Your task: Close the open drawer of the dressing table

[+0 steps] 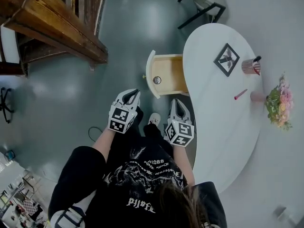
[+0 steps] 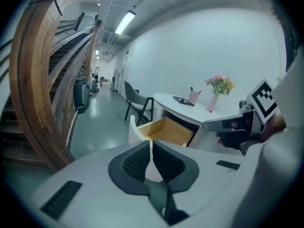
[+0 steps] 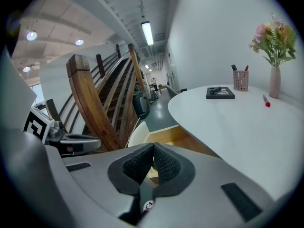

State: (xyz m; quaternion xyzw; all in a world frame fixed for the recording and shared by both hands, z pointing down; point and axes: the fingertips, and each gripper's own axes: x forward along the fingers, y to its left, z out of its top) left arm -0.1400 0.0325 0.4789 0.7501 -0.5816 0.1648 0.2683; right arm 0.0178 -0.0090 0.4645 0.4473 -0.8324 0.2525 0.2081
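2 grippers are hovering just off the dressing table (image 1: pixel 216 113): left gripper (image 1: pixel 136 92) & right gripper (image 1: pixel 174 101) are both sitting w/ jaws pressed together, nothing between, prob. to serve as blunt pushers. The drawer (image 1: pixel 167 72) is sticking far out from the table's curved edge, so its front panel is likely awaiting a shove toward the table.

Pale-wood drawer (image 1: pixel 170 72), white front, pulled open from dressing table (image 1: pixel 223 122), seemingly fully.
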